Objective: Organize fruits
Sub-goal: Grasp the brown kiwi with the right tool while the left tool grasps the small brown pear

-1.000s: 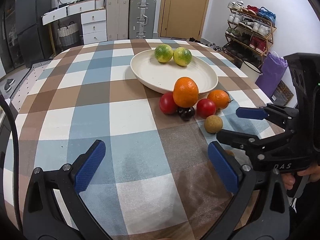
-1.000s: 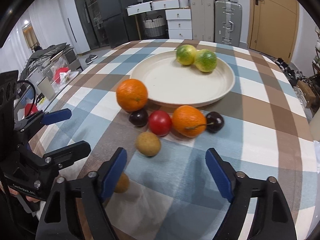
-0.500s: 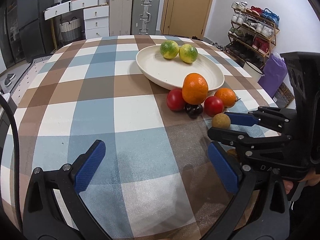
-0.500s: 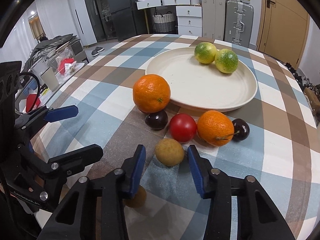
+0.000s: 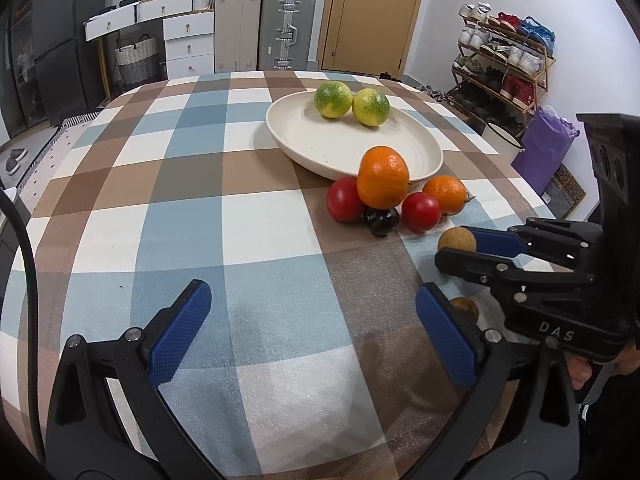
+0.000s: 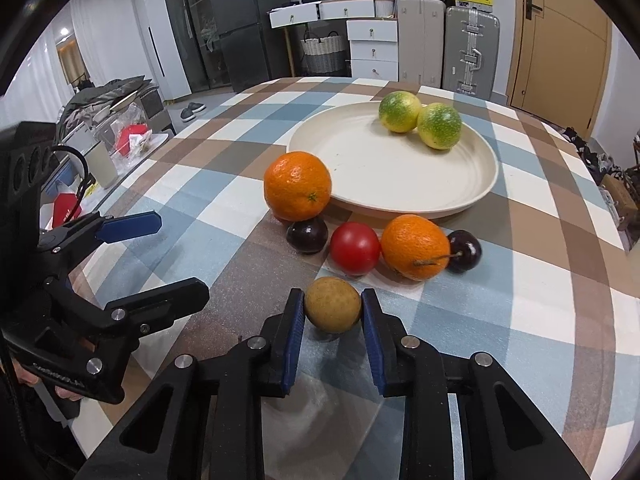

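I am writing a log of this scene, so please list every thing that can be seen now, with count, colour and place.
plate: 1, cream, far middle of table.
green-yellow fruits: 2, on plate, touching.
oranges: 2, beside the plate's near rim.
red fruits: 2, among the oranges; one mostly hidden in the right wrist view.
dark fruits: 2, same cluster.
brown fruits: 2; one between right fingers, one near table edge.
tablecloth: 1, blue, brown, white checks.
left gripper: open, empty.
right gripper: shut on a brown fruit.

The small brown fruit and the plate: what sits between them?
In the right wrist view, a red tomato and an orange lie between the brown fruit and the plate.
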`<state>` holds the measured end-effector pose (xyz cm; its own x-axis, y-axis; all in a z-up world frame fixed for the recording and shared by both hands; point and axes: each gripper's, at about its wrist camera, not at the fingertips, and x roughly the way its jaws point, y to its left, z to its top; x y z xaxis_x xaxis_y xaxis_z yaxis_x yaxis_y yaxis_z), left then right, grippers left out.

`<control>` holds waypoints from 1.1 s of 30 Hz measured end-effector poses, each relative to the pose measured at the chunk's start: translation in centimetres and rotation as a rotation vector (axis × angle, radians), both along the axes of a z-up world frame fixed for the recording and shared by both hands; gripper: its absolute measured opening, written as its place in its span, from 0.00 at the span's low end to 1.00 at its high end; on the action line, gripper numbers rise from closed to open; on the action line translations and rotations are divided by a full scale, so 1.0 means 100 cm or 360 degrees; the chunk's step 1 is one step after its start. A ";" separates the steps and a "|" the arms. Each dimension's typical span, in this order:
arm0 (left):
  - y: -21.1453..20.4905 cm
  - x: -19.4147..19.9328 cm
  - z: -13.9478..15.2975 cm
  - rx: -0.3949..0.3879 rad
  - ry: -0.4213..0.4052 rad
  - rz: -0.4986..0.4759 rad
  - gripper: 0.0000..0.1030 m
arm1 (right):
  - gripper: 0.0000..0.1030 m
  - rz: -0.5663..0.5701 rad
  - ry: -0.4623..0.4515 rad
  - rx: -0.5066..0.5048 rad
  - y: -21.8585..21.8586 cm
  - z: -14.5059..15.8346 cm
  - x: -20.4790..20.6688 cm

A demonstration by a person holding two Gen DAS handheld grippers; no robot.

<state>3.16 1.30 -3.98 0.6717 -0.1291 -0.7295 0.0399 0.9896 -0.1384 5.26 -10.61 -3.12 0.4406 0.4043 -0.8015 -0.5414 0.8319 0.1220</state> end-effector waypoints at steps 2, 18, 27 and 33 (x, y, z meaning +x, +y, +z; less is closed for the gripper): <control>-0.003 -0.002 0.002 -0.0007 -0.0007 -0.0023 0.99 | 0.28 -0.0025 -0.0011 0.0017 -0.007 0.004 -0.003; -0.050 -0.010 0.001 -0.0023 0.0060 -0.0302 0.96 | 0.28 -0.0180 -0.0017 0.0078 -0.055 0.006 -0.019; -0.072 -0.011 -0.010 0.0030 0.0106 -0.0421 0.53 | 0.28 -0.0188 -0.0015 0.0088 -0.054 0.001 -0.024; -0.080 -0.014 -0.008 -0.0028 0.0083 -0.0511 0.23 | 0.28 -0.0175 -0.0024 0.0091 -0.054 0.003 -0.026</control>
